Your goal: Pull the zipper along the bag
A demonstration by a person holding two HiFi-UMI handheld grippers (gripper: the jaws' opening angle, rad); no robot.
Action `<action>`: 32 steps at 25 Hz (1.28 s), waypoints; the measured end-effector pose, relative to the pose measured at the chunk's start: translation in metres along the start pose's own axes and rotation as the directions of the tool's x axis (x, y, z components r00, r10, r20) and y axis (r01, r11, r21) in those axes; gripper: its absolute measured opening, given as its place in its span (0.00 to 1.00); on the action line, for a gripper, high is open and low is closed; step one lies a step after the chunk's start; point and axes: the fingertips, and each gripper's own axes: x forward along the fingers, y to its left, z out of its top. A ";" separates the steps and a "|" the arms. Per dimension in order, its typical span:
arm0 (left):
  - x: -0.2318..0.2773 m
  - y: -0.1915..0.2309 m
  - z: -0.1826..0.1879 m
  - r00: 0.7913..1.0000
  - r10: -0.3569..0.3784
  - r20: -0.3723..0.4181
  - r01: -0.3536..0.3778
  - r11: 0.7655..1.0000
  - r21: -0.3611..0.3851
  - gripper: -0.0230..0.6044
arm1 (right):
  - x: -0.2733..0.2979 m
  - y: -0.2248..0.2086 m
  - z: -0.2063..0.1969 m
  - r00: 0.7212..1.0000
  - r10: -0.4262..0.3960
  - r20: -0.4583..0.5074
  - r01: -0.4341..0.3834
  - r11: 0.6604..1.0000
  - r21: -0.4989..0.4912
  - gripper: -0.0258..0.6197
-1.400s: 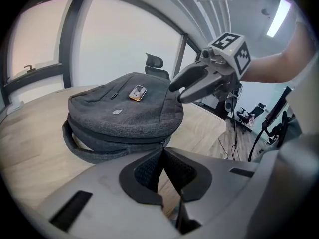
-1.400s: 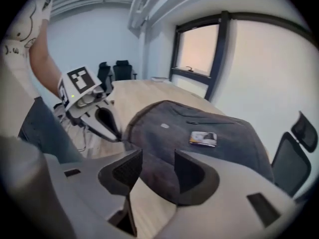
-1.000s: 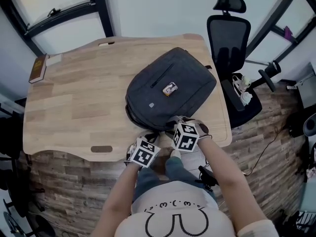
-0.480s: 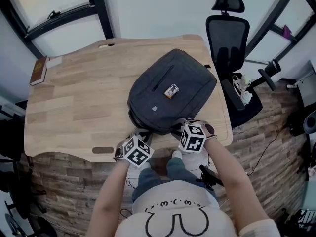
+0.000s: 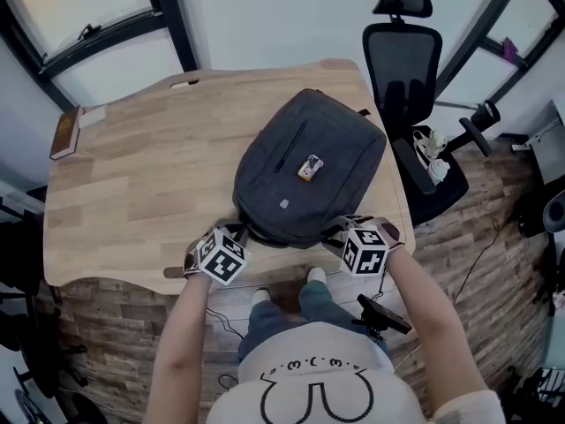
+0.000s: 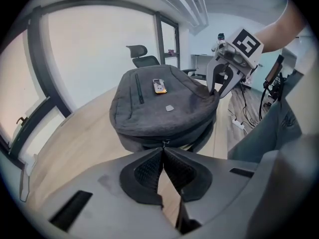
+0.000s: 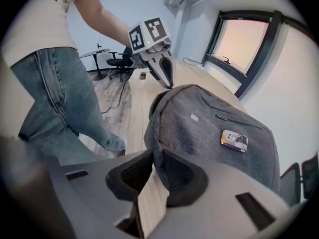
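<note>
A dark grey backpack [image 5: 309, 162] lies flat on the wooden table [image 5: 141, 175], its bottom end at the near edge. My left gripper [image 5: 238, 231] is at the bag's near left corner. In the left gripper view the left gripper [image 6: 163, 148] is shut on the small metal zipper pull [image 6: 163, 143] at the bag's side seam. My right gripper [image 5: 341, 228] holds the near right corner. Its jaws have just been closing, and in the right gripper view the right gripper [image 7: 155, 158] is shut on the fabric edge of the backpack [image 7: 219, 133].
A black office chair [image 5: 410, 69] stands right of the table. A brown book [image 5: 64, 132] lies at the table's far left edge. A small picture tag [image 5: 308, 168] sits on the bag's top. The person's legs and a dark device [image 5: 381, 314] are below the near edge.
The two grippers have moved apart along the bag's near end: the left one to the left, the right one to the right. The left gripper has also rolled.
</note>
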 end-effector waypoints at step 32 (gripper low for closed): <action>0.020 -0.106 0.060 0.939 -0.288 0.189 0.319 0.935 -0.156 0.07 | -0.040 -0.093 -0.135 0.858 -0.286 -0.426 0.248 0.958 -0.145 0.29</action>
